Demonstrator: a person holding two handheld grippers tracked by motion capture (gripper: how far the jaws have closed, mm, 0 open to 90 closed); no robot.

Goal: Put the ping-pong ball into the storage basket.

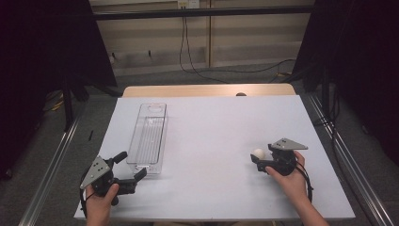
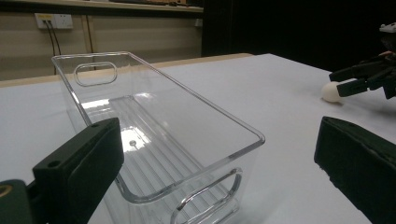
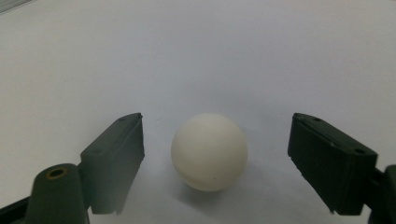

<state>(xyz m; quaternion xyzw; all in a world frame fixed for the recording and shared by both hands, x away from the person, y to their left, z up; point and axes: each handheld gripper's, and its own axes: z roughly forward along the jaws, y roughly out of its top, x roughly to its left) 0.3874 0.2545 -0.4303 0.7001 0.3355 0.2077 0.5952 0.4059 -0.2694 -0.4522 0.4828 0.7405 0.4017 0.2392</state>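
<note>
A small white ball point(image 1: 259, 153) point(image 3: 209, 151) rests on the white table top point(image 1: 211, 122) at the right. My right gripper point(image 1: 260, 157) point(image 3: 215, 140) lies low on the table with the ball between its two black jaws. A gap shows on each side of the ball, so the pads do not touch it. At the front left my left gripper point(image 1: 131, 165) point(image 2: 219, 135) stands open with nothing in it, pointing at the near end of a clear plastic bin point(image 1: 134, 136) point(image 2: 196, 98). The left gripper view also catches the ball point(image 2: 330, 92) and the right gripper point(image 2: 359, 79) farther off.
The bin is long, narrow and empty, with handle cut-outs at both ends, and runs front to back on the left half of the table. A wooden edge point(image 1: 207, 90) borders the table's far side. Metal rails point(image 1: 51, 165) flank the table on the floor.
</note>
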